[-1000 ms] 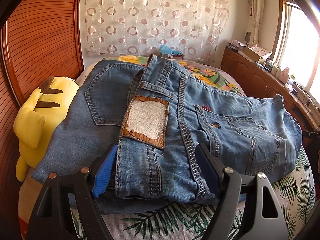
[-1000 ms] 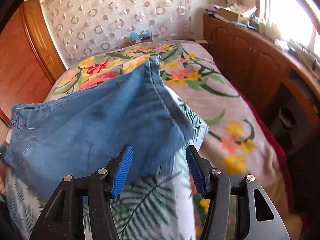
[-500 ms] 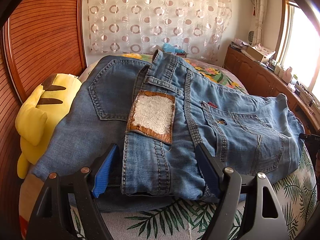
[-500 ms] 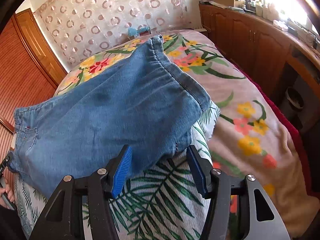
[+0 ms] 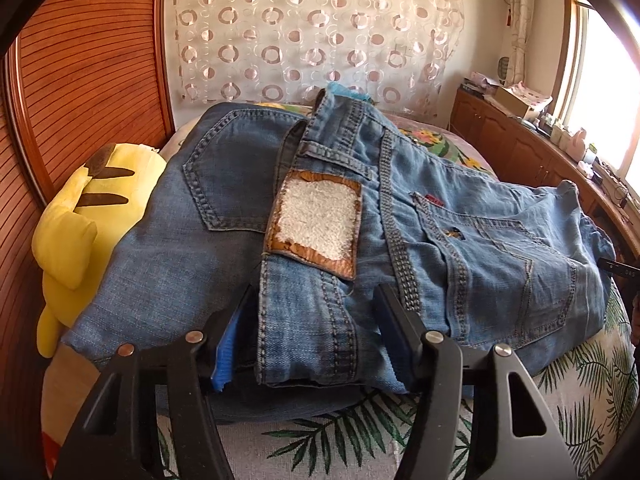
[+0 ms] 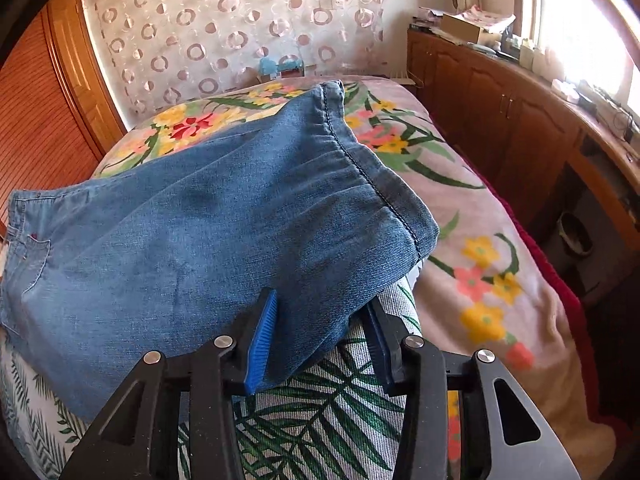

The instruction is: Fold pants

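Blue jeans (image 5: 400, 216) lie folded on the bed, waistband end near my left gripper (image 5: 312, 340), back pockets and a worn leather patch (image 5: 316, 224) facing up. The left gripper's jaws stand wide apart on either side of the waistband fold, which lies loose between them. In the right wrist view the hem end of the jeans (image 6: 224, 224) rests on the bed. My right gripper (image 6: 320, 336) is open, with the jeans' lower edge lying between its blue pads (image 6: 262, 340).
A yellow plush toy (image 5: 80, 216) lies at the jeans' left, against a wooden wall. The bed has a leaf-print sheet (image 6: 312, 420) and a floral blanket (image 6: 480, 264). A wooden cabinet (image 6: 520, 120) runs along the right under a window.
The jeans' hem end has come down and spread flat on the bed in the right wrist view. The left gripper has edged closer to the waistband. Both grippers stay open.
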The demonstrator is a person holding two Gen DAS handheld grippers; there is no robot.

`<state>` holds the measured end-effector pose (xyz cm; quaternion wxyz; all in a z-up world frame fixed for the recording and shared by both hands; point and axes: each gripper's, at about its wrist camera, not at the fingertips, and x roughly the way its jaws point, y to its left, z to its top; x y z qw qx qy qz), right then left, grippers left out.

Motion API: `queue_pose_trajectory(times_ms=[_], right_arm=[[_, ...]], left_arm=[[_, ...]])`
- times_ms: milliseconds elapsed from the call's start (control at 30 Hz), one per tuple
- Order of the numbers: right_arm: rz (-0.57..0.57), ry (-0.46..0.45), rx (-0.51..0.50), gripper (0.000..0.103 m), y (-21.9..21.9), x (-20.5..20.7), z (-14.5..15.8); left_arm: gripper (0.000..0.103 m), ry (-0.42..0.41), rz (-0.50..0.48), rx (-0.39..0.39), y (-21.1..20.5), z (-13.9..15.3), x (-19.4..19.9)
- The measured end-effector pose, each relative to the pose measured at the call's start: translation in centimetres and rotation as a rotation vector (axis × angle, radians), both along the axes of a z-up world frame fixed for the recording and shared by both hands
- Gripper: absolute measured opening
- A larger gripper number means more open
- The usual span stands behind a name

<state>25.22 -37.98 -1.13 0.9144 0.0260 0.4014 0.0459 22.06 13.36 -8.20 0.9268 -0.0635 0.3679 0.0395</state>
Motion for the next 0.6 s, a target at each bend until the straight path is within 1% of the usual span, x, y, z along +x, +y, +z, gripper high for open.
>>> queue_pose_trajectory(times_ms=[133,167,200,233,267,300,333,367,400,433,533,600], right_arm=[[0.006,-0.01,-0.018,0.044,0.1,-0.1,0.0],[0.007,-0.014,-0.023,0.044,0.1,-0.2,-0.1],[0.007,-0.017,-0.027,0.044,0.1,-0.3,-0.1],[0.007,-0.018,-0.029,0.043,0.0,-0.3,0.0],[0.009,-0.019,-0.028,0.04,0.1,-0.3,0.0],[0.02,-0.018,-0.014,0.026,0.1,-0.3,0.0],[0.049,-0.014,0.022,0.014,0.1,-0.2,0.1],[0.062,-0.011,0.029,0.014,0.3,-0.2,0.1],[0.068,-0.019,0.005,0.013,0.7,-0.3,0.3],[0.08,-0.036,-0.009,0.013,1.0,-0.4,0.5],[0.09,-0.064,0.01,0.013,0.9,-0.4,1.2],[0.09,-0.088,0.009,0.012,0.8,-0.6,1.7]], left_arm=[[0.062,0.003,0.015,-0.011,0.5,-0.2,-0.3],[0.061,0.005,0.015,-0.014,0.5,-0.3,-0.4],[0.049,0.001,0.009,-0.017,0.4,-0.3,-0.6],[0.046,-0.001,-0.001,-0.026,0.3,-0.3,-0.7],[0.04,-0.007,0.009,-0.015,0.2,-0.1,-0.9],[0.036,-0.013,0.016,-0.004,0.1,0.1,-1.1],[0.032,-0.017,0.01,-0.006,0.0,0.3,-1.1],[0.027,-0.024,0.005,-0.018,0.1,0.5,-1.3],[0.024,-0.033,0.0,-0.026,0.1,0.8,-1.5],[0.022,-0.038,-0.006,-0.026,0.0,1.0,-1.6],[0.019,-0.05,-0.026,-0.001,-0.6,1.8,-1.8],[0.016,-0.071,-0.035,0.0,-0.9,2.6,-2.1]])
